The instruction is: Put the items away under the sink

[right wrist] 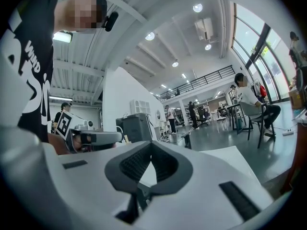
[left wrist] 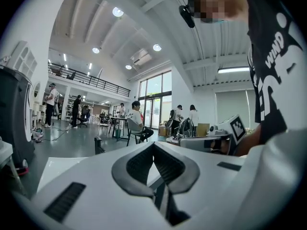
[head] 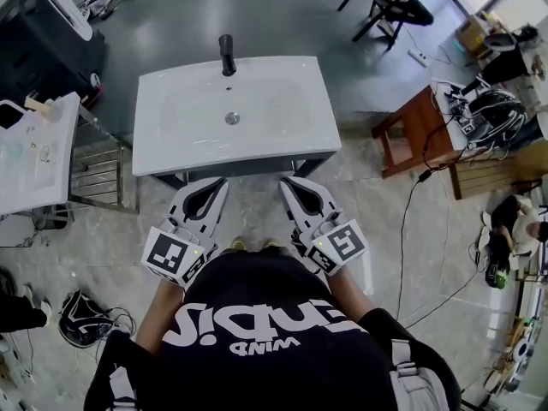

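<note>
The right hand-held gripper [right wrist: 151,143] filled the lower frame, its jaws closed tip to tip with nothing between them. Beyond the tips, at lower right, lay the white sink [right wrist: 240,164], with its black tap [right wrist: 187,140] standing near centre. The left hand-held gripper [right wrist: 115,137] sat level at mid-left, marker cube toward the camera. A seated person [right wrist: 249,97] was observed near the right edge.

Cabinet front [head: 248,168] mostly hidden beneath the sink [head: 235,110], second sink [head: 30,148] cut by left edge, distant people [left wrist: 136,116] too small
</note>
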Tool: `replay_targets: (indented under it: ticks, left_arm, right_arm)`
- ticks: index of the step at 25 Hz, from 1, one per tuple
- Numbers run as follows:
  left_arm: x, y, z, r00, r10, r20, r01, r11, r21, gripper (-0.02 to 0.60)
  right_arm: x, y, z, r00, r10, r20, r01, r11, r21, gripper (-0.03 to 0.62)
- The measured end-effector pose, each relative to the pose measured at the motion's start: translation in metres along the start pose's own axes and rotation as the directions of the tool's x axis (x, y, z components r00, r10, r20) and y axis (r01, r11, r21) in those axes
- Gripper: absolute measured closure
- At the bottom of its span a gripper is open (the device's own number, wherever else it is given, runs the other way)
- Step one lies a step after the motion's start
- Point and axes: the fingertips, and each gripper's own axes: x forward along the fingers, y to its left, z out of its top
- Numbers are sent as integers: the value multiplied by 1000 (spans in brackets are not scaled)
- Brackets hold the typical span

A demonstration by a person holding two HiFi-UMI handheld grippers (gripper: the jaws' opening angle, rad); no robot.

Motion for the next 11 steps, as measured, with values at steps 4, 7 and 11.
replay_targets:
  ticks: [4, 7, 11]
  left_arm:
    - [0, 1, 0, 1000, 6, 2, -6, 1000, -22, 561]
    - [3, 2, 1, 1000, 6, 10, -5, 999, -47, 561]
    - [8, 1, -1, 1000, 0, 10, 0, 999, -33, 561]
  right_arm:
    - [1, -1, 1, 1000, 1, 1, -1, 1000, 0, 576]
    - [0, -4, 3, 1000, 0, 5, 0, 1000, 1, 576]
    - [0, -9, 2, 1000, -2, 8, 2, 1000, -1, 576]
